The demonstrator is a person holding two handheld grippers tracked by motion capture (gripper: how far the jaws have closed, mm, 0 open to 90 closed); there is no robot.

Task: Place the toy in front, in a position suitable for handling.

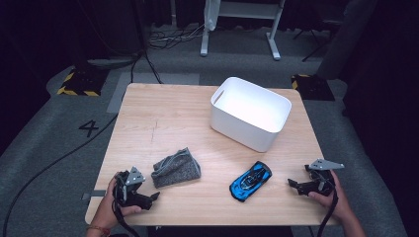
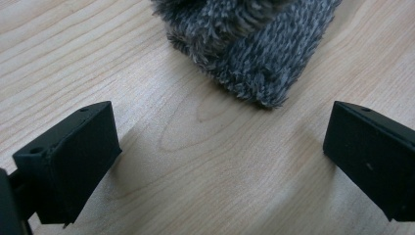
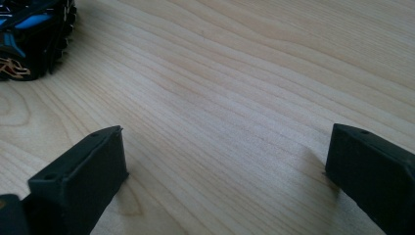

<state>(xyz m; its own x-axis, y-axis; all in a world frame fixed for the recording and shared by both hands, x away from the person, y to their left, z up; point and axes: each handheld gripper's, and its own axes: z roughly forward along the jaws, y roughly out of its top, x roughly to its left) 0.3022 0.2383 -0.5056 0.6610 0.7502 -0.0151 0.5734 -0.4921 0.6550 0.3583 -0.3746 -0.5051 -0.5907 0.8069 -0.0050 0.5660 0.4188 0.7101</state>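
A folded grey fuzzy cloth [image 1: 176, 168] lies on the wooden table [image 1: 168, 113], left of centre near the front. A blue and black toy car [image 1: 250, 180] sits to its right, angled toward the far right. Behind them stands a white plastic bin [image 1: 250, 112], with nothing visible inside. My left gripper [image 1: 150, 193] rests at the front left, open, its jaws wide apart just short of the cloth [image 2: 254, 44]. My right gripper [image 1: 296, 179] rests at the front right, open, over bare wood, with the car [image 3: 34, 34] off to its left.
The table's front edge runs close under both hands. Cables trail from both grippers and across the grey carpet at left. White desk legs [image 1: 237, 29] and yellow-black striped floor blocks [image 1: 79, 81] stand beyond the table.
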